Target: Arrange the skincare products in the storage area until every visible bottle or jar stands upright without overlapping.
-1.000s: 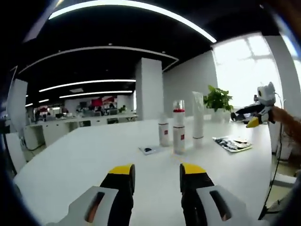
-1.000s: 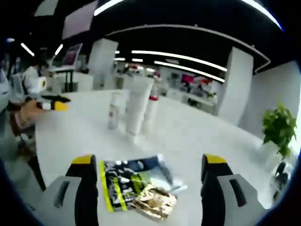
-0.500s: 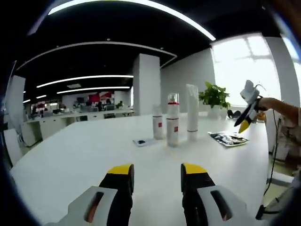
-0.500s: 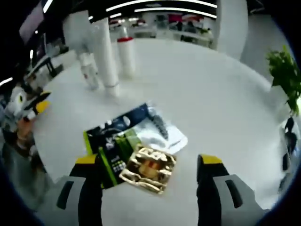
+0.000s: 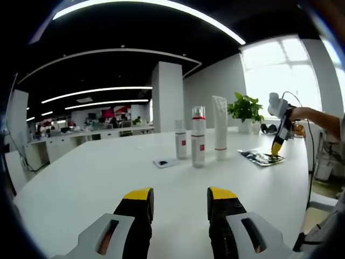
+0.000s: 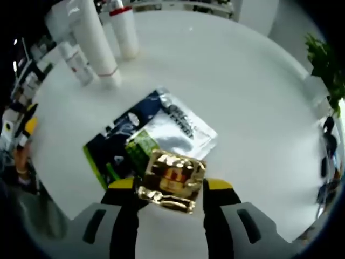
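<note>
Three skincare items stand upright mid-table in the left gripper view: a small white bottle (image 5: 181,140), a taller bottle with a red band and clear cap (image 5: 198,137) and a white tube (image 5: 220,128). My left gripper (image 5: 180,198) hovers low over the bare table, open and holding nothing. Beyond them my right gripper (image 5: 277,147) points down onto a pile of sachets (image 5: 261,157). In the right gripper view, my right gripper (image 6: 170,186) has its jaws drawn in against both sides of a gold sachet (image 6: 171,174). That sachet lies on a dark blue and green sachet (image 6: 114,147) and a silver one (image 6: 180,128).
A small flat sachet (image 5: 163,162) lies left of the bottles. The tube (image 6: 97,46) and bottles (image 6: 125,31) stand just beyond the sachet pile. A potted plant (image 5: 246,109) sits at the far table edge. The round white table (image 6: 253,97) drops off near the pile.
The right gripper has tipped down over the sachet pile and its jaws have narrowed onto the gold sachet. The left gripper has hardly moved.
</note>
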Demonstrator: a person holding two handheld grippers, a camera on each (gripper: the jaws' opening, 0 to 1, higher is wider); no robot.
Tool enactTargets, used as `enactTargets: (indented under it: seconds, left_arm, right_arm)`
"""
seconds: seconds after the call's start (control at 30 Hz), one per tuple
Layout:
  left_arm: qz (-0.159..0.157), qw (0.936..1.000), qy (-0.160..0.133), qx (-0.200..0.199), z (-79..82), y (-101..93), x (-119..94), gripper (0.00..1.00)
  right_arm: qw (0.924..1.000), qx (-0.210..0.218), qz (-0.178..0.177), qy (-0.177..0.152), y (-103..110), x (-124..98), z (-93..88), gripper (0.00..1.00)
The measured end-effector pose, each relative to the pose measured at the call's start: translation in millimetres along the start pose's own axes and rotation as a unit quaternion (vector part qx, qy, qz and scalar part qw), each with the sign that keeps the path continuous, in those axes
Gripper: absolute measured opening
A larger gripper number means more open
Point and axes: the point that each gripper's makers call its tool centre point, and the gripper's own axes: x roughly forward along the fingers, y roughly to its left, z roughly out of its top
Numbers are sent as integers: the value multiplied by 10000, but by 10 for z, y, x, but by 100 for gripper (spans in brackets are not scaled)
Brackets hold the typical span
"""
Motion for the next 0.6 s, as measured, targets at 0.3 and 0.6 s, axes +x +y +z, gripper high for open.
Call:
enactTargets:
  seconds: [0.3, 0.6]
  left_arm:
    - [-24, 10000, -43, -17, 18, -26, -5, 41]
    - [-60, 9999, -104, 16, 73, -65, -11, 41]
  right_arm:
    - [9997, -98, -63, -226, 30, -132, 77, 39]
    - [9969, -243, -25, -742, 163, -319, 252, 39]
